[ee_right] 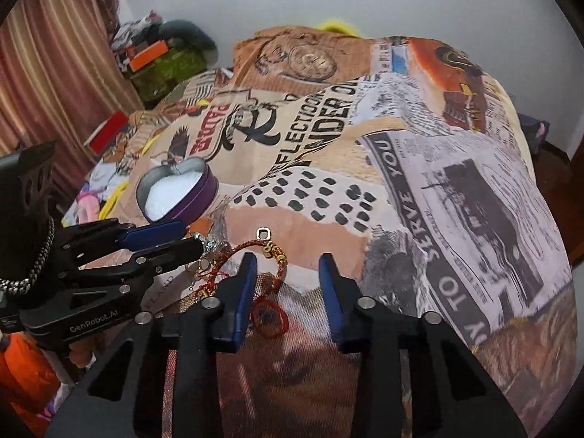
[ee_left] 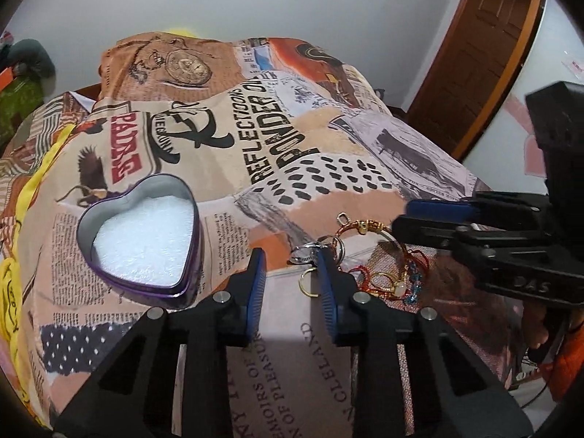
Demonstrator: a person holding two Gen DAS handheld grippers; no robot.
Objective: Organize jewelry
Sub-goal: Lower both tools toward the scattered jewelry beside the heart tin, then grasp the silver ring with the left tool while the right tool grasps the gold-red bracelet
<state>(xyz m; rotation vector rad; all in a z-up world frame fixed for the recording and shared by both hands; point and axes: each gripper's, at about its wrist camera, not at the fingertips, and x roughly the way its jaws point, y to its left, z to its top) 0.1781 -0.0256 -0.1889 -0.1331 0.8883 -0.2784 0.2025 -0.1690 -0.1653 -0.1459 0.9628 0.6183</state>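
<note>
A heart-shaped purple tin [ee_left: 140, 235] with white foam inside sits open on the printed bedspread; it also shows in the right wrist view [ee_right: 175, 191]. A pile of jewelry [ee_left: 368, 255] lies to its right: a red and gold bracelet [ee_right: 272, 252], gold rings, a silver piece [ee_left: 304, 252] and blue beads. My left gripper [ee_left: 292, 277] is open, its right finger beside the silver piece. My right gripper [ee_right: 286, 284] is open over the red bracelet, holding nothing.
The printed bedspread [ee_left: 292, 138] covers a mounded bed. A brown door [ee_left: 485, 47] stands at the right. A curtain [ee_right: 54, 73] and cluttered boxes [ee_right: 157, 58] lie at the left. The white wall is behind.
</note>
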